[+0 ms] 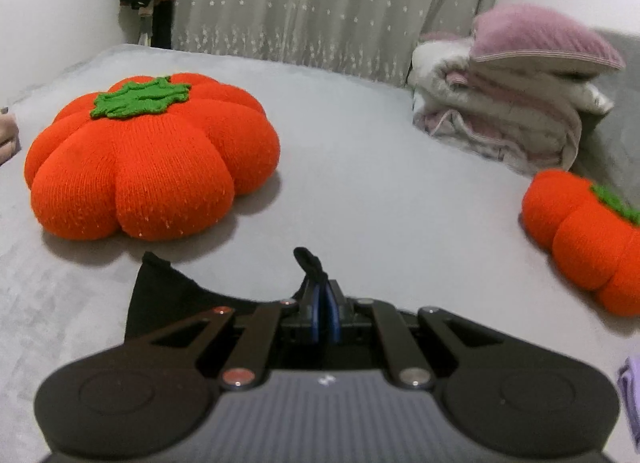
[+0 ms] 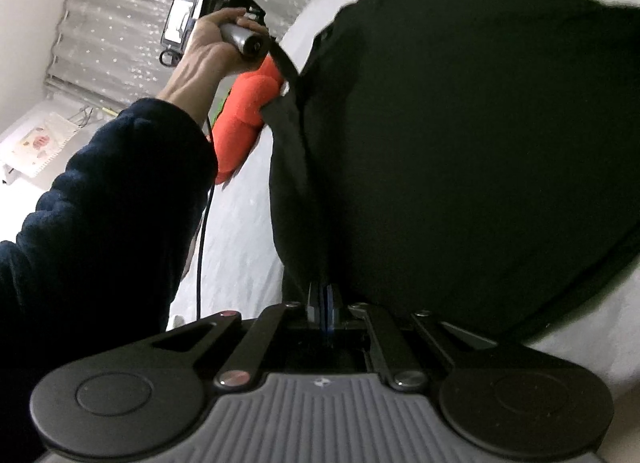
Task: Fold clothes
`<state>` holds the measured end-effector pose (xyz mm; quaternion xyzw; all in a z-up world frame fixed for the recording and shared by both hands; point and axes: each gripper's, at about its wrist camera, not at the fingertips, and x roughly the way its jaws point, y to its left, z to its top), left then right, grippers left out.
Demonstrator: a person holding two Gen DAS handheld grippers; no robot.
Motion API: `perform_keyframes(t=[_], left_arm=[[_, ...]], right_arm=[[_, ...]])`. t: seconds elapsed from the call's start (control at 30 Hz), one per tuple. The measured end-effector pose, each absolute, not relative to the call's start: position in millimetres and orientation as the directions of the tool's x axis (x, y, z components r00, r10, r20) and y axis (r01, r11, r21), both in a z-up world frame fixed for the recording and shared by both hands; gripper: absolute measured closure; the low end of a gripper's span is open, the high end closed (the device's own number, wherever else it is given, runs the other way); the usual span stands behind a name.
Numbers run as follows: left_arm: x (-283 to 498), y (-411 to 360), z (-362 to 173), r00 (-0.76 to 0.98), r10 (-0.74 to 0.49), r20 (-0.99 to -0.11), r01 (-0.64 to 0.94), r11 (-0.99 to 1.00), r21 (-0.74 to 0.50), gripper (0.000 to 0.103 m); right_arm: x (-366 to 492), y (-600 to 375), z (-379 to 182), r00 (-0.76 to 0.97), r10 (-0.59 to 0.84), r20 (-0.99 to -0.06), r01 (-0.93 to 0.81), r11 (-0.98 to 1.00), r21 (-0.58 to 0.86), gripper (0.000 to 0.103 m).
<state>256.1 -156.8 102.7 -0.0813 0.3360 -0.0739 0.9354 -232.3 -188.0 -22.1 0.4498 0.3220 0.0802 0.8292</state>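
On the grey bed, near its front edge:
Garment: a black garment (image 2: 460, 135) hangs partly lifted, its body spread wide in the right wrist view and one corner (image 1: 160, 287) draping to the bed (image 1: 360, 167) in the left.
Left gripper (image 1: 322, 295): fingers pinched together on a bunched bit of black cloth that pokes up between them.
Right gripper (image 2: 324, 299): fingers closed on another edge of the same cloth.
Person: a hand (image 2: 212, 47) in a dark sleeve holds the left tool's handle.
Progress: judged early; the garment is held up at two points, no fold or crease shows, so laying flat and folding remain.
Surroundings: orange pumpkin cushion (image 1: 148, 159) beyond, smaller one (image 1: 584, 239) at the right edge, stacked bedding (image 1: 504, 103) at the far right corner.
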Motion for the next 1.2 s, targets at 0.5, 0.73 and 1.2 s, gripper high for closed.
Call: perform_keyframes(t=[0.5,0.73,1.2], left_arm=[[264,-140,101,0.770,-0.177,-0.613,0.020,0.967,-0.255,0.096],[267,-133,119,0.779,-0.213,-0.589,0.061,0.962,-0.267,0.081],[237,-155,69,0.722,-0.184,-0.667,0.332,0.938,0.100,0.056]], right_arm=[[-245,-188,-20,0.792,0.320,-0.521,0.188,0.683,0.706,0.099],[-248,-190,-19,0.800,0.292,-0.523,0.198,0.695,0.691,0.099],[-240,-188,-20,0.788,0.312,-0.531,0.201,0.685,0.700,0.099]])
